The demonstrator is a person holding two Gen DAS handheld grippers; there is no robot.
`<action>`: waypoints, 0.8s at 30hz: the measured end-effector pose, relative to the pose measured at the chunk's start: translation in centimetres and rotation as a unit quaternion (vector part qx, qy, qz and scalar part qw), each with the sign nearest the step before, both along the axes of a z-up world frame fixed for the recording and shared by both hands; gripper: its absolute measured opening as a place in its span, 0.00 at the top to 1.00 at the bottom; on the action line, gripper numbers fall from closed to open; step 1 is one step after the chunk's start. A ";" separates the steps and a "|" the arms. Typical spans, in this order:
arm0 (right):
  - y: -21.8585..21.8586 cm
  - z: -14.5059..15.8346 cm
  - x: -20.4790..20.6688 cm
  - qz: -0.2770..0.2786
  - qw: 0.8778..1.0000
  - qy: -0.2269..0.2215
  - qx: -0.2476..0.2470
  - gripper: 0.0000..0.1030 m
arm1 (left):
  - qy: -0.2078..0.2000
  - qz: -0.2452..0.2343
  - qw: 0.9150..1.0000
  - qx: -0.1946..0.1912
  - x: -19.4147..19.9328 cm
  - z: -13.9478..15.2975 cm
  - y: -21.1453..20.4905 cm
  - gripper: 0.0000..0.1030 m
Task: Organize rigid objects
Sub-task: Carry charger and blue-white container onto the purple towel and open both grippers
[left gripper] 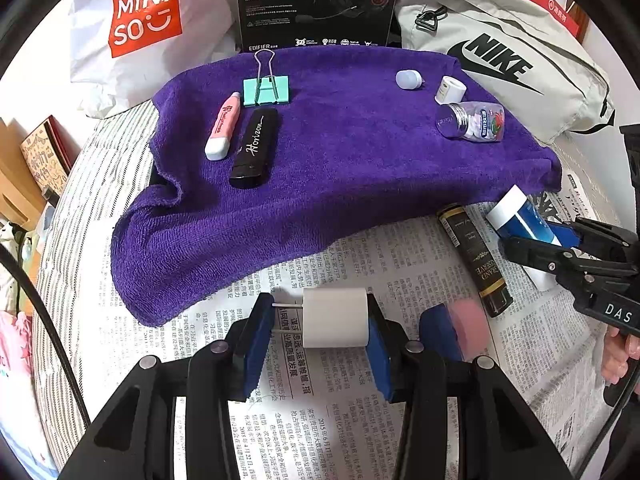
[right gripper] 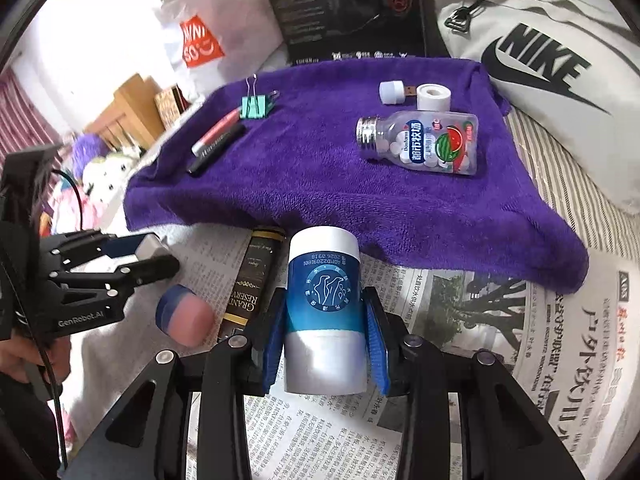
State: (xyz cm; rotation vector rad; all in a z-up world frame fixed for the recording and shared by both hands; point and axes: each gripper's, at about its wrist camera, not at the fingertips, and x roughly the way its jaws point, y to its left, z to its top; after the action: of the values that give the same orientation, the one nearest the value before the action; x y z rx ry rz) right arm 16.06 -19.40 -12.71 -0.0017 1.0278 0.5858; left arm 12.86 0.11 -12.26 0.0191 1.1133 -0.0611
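Note:
My left gripper (left gripper: 318,336) is shut on a white plug adapter (left gripper: 335,323), its prongs pointing at the left pad, just above the newspaper (left gripper: 320,420). My right gripper (right gripper: 325,332) is shut on a blue and white bottle (right gripper: 324,304), held upright over the newspaper near the purple towel (right gripper: 320,184). On the towel lie a mint binder clip (left gripper: 266,90), a pink marker (left gripper: 224,128), a black Horizon case (left gripper: 256,148), a small white USB light (left gripper: 408,79), a white tape roll (left gripper: 450,90) and a clear candy bottle (left gripper: 472,122).
A black Grand Reserve tube (left gripper: 476,260) and a pink and blue rounded piece (left gripper: 460,328) lie on the newspaper between the grippers. A Miniso bag (left gripper: 140,20), a black headset box (left gripper: 316,0) and a grey Nike bag (left gripper: 500,52) stand behind the towel.

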 end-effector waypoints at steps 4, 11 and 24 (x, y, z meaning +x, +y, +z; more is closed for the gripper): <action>-0.3 0.4 0.0 -0.010 1.000 0.006 0.009 0.65 | 0.000 -0.001 1.000 -0.010 -0.1 0.1 0.3 0.60; -1.3 1.9 -0.7 -0.009 1.000 -0.005 0.002 0.65 | -0.003 0.003 1.000 -0.027 -0.5 0.6 0.9 0.60; -1.7 2.6 -0.8 0.003 1.000 -0.013 -0.025 0.65 | -0.016 -0.004 0.999 -0.041 -0.6 2.1 1.4 0.60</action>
State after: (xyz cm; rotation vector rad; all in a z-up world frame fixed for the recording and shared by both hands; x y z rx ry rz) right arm 15.26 -21.13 -10.14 -0.0559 1.0161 0.5641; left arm 12.28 1.47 -10.19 -0.0491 1.0770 -0.1123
